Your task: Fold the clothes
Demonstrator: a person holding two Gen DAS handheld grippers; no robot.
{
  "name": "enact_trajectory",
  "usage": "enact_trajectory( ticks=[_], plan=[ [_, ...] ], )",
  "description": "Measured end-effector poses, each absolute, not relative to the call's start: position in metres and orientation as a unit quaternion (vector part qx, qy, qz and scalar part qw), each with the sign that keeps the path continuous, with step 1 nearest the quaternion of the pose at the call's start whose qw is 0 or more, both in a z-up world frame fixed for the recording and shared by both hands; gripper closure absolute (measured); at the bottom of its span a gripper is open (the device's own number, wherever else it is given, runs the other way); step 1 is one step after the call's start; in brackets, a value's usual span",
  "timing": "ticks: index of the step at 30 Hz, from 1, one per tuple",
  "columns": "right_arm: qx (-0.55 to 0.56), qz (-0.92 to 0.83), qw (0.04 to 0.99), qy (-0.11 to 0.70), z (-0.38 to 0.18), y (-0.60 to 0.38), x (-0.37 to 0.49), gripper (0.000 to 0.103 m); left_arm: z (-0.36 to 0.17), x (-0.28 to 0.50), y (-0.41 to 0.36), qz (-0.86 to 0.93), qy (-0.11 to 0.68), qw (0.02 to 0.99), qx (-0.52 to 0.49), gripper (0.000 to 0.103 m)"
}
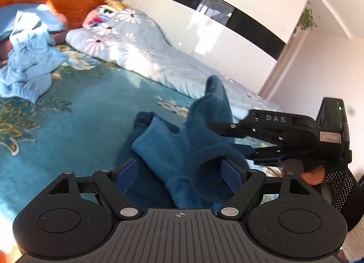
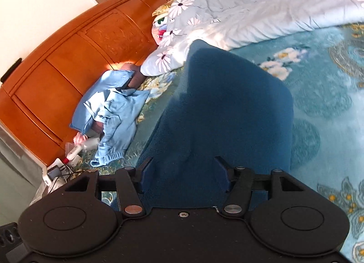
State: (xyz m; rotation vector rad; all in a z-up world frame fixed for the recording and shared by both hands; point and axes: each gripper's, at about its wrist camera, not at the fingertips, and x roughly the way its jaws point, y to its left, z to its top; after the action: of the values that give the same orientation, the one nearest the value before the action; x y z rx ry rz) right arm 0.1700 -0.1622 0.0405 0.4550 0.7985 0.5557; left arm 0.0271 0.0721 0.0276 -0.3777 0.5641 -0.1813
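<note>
- A dark teal fleece garment (image 1: 193,149) is lifted above the teal flowered bedspread (image 1: 75,117).
- The left gripper (image 1: 180,169) is seen wide open, fleece lying between its blue pads (image 1: 127,169).
- The right gripper (image 2: 182,173) is also spread, fleece draped between its fingers; a firm grip cannot be confirmed.
- A light blue garment (image 1: 29,62) is crumpled near the wooden headboard (image 2: 68,58).

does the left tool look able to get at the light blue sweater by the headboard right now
Probably not yet: the left tool has the dark teal garment between its fingers, and the light blue sweater lies well across the bed.
</note>
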Motion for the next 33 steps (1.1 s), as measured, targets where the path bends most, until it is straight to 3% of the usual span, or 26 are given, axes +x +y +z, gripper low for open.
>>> enact_trajectory(
  ticks=[3, 5, 7, 13, 20, 25, 33],
  plan=[
    [0.217, 0.265, 0.858, 0.382, 0.040, -0.163, 0.169, 0.045, 0.028, 0.036, 0.060, -0.075, 0.277, 0.947, -0.143, 0.024],
    [0.211, 0.269, 0.859, 0.381, 0.042, -0.160, 0.168, 0.045, 0.025, 0.044, 0.055, -0.070, 0.280, 0.948, -0.135, 0.034],
    [0.208, 0.271, 0.860, 0.379, 0.043, -0.159, 0.167, 0.045, 0.023, 0.051, 0.055, -0.070, 0.285, 0.945, -0.146, 0.054],
    [0.211, 0.270, 0.862, 0.374, 0.047, -0.166, 0.165, 0.045, 0.021, 0.057, 0.066, -0.052, 0.269, 0.945, -0.178, 0.095],
    [0.216, 0.259, 0.864, 0.373, 0.043, -0.178, 0.162, 0.045, 0.010, 0.041, 0.104, 0.033, 0.254, 0.939, -0.228, 0.097],
    [0.215, 0.243, 0.864, 0.384, 0.028, -0.184, 0.162, 0.044, -0.025, 0.035, 0.135, 0.069, 0.306, 0.913, -0.260, 0.096],
    [0.257, 0.236, 0.844, 0.407, -0.004, -0.189, 0.155, 0.026, -0.047, 0.048, 0.138, 0.063, 0.339, 0.904, -0.252, 0.090]
  ],
)
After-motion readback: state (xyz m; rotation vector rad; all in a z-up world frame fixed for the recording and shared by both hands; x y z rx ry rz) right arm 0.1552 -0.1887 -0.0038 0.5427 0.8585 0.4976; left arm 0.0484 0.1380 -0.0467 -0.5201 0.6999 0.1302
